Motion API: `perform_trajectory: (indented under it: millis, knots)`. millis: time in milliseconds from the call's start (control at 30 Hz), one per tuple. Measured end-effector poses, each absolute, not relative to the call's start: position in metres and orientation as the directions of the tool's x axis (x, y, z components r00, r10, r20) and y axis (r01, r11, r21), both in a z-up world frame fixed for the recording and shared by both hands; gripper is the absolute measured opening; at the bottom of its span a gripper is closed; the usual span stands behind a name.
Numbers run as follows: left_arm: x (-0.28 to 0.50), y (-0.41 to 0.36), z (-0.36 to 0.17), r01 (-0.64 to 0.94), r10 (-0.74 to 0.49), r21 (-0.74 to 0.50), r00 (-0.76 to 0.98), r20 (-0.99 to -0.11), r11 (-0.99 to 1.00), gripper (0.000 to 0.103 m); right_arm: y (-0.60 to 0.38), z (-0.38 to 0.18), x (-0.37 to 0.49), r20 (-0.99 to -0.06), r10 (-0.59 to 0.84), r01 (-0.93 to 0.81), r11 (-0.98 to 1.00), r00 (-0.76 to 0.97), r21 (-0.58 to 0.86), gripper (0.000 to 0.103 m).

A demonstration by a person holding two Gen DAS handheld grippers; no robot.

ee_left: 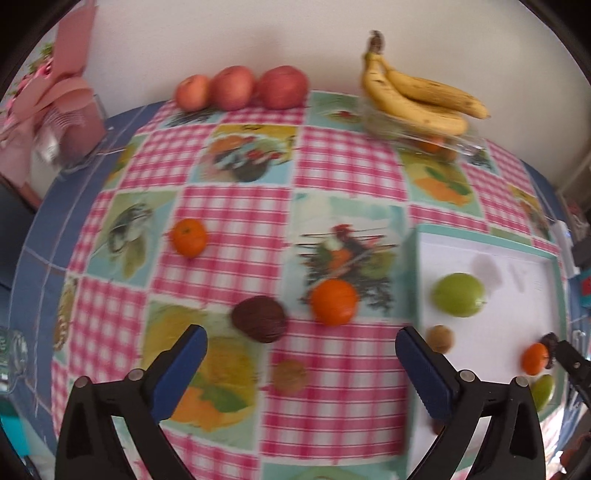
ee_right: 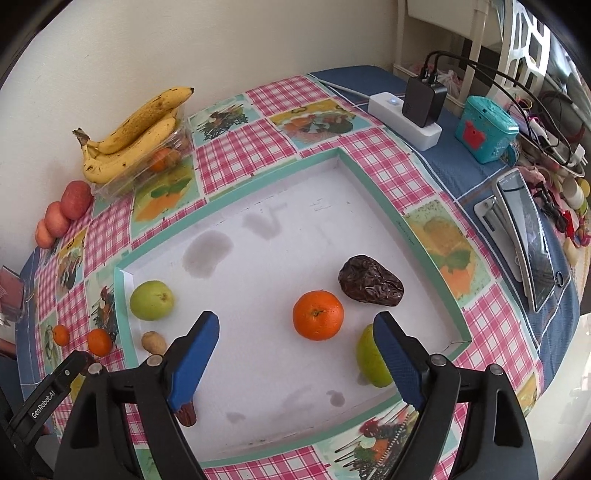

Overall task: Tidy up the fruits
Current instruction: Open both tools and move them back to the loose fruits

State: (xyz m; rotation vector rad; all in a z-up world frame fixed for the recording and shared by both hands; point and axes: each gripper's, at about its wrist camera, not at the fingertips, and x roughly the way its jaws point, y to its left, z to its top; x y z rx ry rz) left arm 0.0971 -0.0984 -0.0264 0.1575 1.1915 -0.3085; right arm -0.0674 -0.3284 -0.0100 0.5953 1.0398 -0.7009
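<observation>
Orange tangerine [ee_right: 318,314] in white tray [ee_right: 258,206], just ahead between wide-open, empty right gripper [ee_right: 295,354] fingers, left gripper [ee_left: 301,365] also wide open and empty over tablecloth [ee_left: 229,206], brown date [ee_left: 259,318] just ahead.

A plain cream wall [ee_right: 110,55] stood behind the table, which was covered with a pink checked cloth [ee_left: 236,221] printed with fruit pictures, laid over a blue cloth [ee_right: 480,177]. At the far right, white chair frames [ee_right: 476,33] stood beside the table. Soft, even light fell over the whole room.
</observation>
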Motion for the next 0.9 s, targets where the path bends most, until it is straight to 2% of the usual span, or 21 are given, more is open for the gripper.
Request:
perform_trajectory:
  millis: [500,767,900]
  knots:
    - [0.124,-0.043,0.007,0.213,-0.148,-0.062,0.419,-0.896,0.975,0.103,-0.29,-0.013,-0.037,-0.911,-0.194,0.686,0.718,0.363,0.12,0.086]
    - [0.138,0.001,0.018,0.132,-0.072,-0.012,0.465,-0.882,0.991,0.103,-0.266,-0.012,-0.02,-0.913,-0.179,0.657,0.744,0.367,0.118,0.086]
    - [0.144,0.021,0.021,0.104,-0.072,-0.026,0.469,-0.88,0.994,0.103,-0.247,-0.013,-0.008,-0.914,-0.161,0.633,0.764,0.372,0.123,0.086]
